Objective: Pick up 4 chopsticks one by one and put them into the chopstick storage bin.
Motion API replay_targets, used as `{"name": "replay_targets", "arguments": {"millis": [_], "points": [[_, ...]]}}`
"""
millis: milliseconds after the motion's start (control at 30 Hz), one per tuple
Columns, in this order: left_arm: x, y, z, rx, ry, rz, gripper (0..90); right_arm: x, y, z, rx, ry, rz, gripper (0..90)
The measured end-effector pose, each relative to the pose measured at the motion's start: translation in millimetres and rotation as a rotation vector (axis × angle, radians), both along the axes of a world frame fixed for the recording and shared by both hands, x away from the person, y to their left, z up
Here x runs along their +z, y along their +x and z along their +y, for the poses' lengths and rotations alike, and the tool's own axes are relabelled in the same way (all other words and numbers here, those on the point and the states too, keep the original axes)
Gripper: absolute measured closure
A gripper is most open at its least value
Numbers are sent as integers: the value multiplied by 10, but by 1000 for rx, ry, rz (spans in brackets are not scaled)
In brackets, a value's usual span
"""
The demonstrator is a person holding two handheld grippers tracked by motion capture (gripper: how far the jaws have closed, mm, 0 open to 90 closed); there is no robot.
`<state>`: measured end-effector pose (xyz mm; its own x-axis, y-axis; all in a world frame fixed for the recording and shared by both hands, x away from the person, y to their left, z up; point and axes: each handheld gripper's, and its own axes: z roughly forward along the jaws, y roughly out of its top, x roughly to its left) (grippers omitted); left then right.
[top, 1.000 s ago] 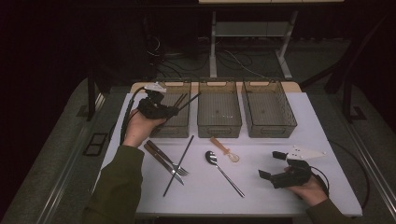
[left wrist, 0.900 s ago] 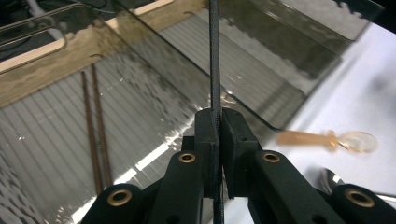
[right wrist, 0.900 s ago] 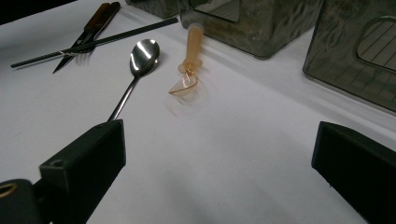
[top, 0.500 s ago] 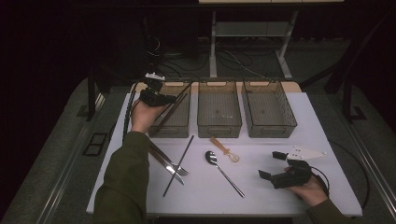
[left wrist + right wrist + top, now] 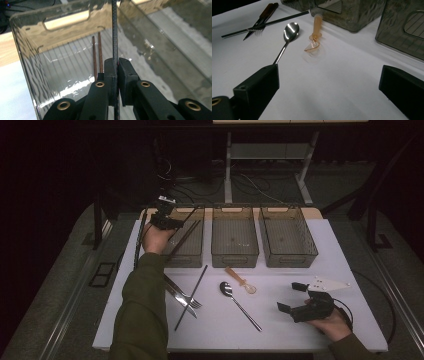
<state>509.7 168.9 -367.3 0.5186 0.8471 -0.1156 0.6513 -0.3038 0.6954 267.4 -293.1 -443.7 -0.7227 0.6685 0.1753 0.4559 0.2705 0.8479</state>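
A: Left claw [image 5: 186, 224]?
B: It has moved toward twelve o'clock since a second ago, now over the left bin [image 5: 196, 251], clamped tight on a black chopstick [image 5: 114, 30].
A: Right claw [image 5: 292, 297]?
B: Unmoved at four o'clock on the counter [image 5: 300, 340], spread wide, empty.

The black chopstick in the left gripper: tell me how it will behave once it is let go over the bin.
The black chopstick looks thin, straight and stiff, so it probably won't flex. The left gripper pinches it near one end, so it may swing or pivot. Released over the left bin, it will likely slide or roll beside the two brown chopsticks.
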Motion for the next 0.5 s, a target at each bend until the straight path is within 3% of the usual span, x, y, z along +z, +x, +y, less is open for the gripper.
{"name": "replay_targets", "arguments": {"millis": [133, 233, 500], "points": [[-60, 23, -30, -1, 16, 2, 839, 0, 0, -9, -5, 4, 2, 23], [-89, 30, -53, 9, 48, -4, 688, 3, -4, -12, -3, 4, -1, 24], [-43, -27, -88, -40, 11, -17, 562, 4, -5, -21, -5, 5, -1, 23]]}}
